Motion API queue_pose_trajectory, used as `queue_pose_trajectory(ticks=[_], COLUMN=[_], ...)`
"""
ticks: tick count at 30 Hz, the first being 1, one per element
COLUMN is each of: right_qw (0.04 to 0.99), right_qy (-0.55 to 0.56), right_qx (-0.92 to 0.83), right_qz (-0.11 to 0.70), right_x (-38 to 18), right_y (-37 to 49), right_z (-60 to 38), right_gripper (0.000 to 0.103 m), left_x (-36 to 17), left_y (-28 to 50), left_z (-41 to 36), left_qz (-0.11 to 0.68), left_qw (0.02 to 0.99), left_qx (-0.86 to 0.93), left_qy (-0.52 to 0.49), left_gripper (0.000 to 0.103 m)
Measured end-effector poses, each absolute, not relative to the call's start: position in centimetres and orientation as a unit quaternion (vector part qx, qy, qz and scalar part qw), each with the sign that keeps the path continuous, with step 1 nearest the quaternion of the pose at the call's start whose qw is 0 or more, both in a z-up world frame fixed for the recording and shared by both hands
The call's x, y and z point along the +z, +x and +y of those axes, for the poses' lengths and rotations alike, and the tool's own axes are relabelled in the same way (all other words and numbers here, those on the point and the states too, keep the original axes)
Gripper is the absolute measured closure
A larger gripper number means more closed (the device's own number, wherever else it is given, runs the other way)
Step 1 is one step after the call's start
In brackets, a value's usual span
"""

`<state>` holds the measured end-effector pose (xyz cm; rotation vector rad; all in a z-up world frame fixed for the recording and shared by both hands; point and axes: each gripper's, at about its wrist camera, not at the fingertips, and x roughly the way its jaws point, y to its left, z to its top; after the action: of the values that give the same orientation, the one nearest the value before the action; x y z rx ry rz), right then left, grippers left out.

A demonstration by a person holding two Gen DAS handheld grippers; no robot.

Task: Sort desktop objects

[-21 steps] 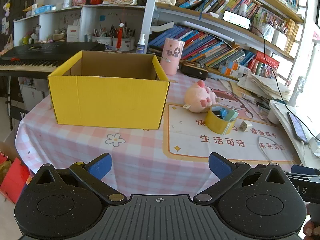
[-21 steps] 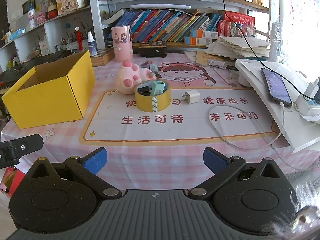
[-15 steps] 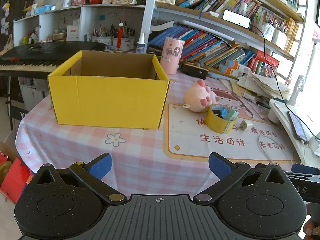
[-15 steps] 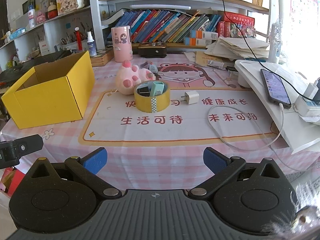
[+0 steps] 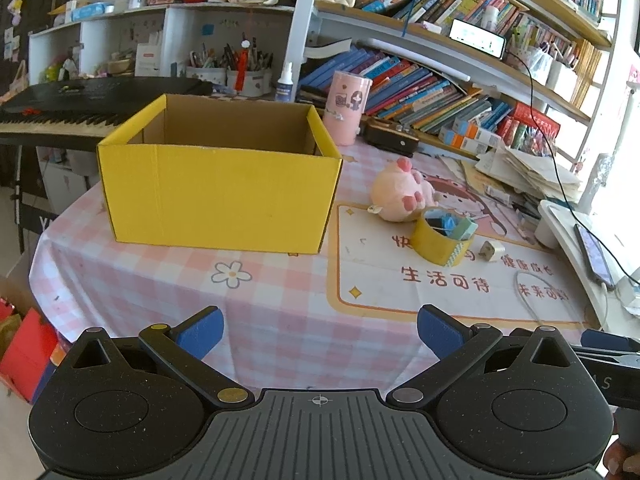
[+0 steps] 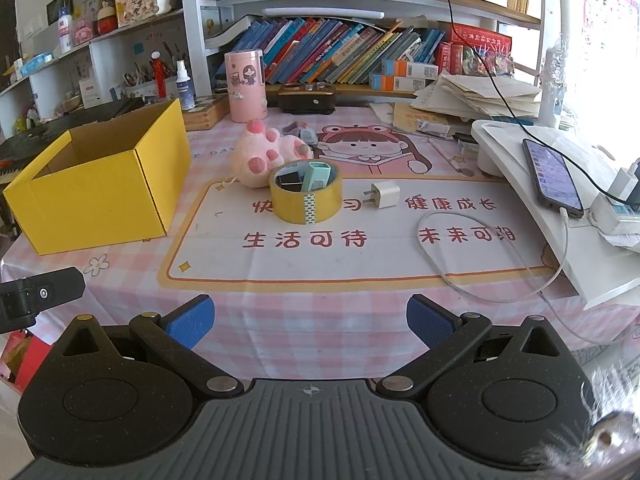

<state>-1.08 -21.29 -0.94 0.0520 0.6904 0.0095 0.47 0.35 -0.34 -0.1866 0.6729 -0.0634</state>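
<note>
An open yellow cardboard box (image 5: 218, 194) (image 6: 100, 196) stands on the left of the checked table. To its right lie a pink plush toy (image 5: 398, 196) (image 6: 266, 156), a roll of yellow tape (image 5: 442, 240) (image 6: 306, 196) with small items inside its ring, a white charger plug (image 5: 491, 251) (image 6: 384, 195) and a white cable (image 6: 492, 264). My left gripper (image 5: 320, 330) is open over the near table edge, well short of the box. My right gripper (image 6: 310, 320) is open too, at the near edge in front of the tape, with nothing between its fingers.
A pink cylinder (image 6: 245, 86), a black case (image 6: 308, 98) and rows of books (image 6: 340, 56) stand at the back. A white stand with a phone (image 6: 552, 178) and papers fill the right side. A keyboard (image 5: 60, 116) sits behind the box.
</note>
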Motion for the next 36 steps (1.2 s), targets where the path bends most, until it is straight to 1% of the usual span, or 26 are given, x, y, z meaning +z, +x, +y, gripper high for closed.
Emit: queue_pose_trajectory(ticks=[13,36], right_qw=[0.941,0.943], right_qy=[0.027,0.029], right_qx=[0.010,0.011], right_qz=[0.338,0.330], right_x=[-0.93,-0.61], right_y=[-1.18,-1.54], right_z=[-21.37,-21.23], right_gripper=[0.000,0.000], left_x=[-0.40,0.01], left_y=[0.42,0.38], left_z=[0.66,0.21], left_qz=[0.330,0.336], left_qw=[0.938,0.939], left_qx=[-0.032,-0.024], left_qy=[-0.101,-0.073], left_gripper=[0.000,0.000])
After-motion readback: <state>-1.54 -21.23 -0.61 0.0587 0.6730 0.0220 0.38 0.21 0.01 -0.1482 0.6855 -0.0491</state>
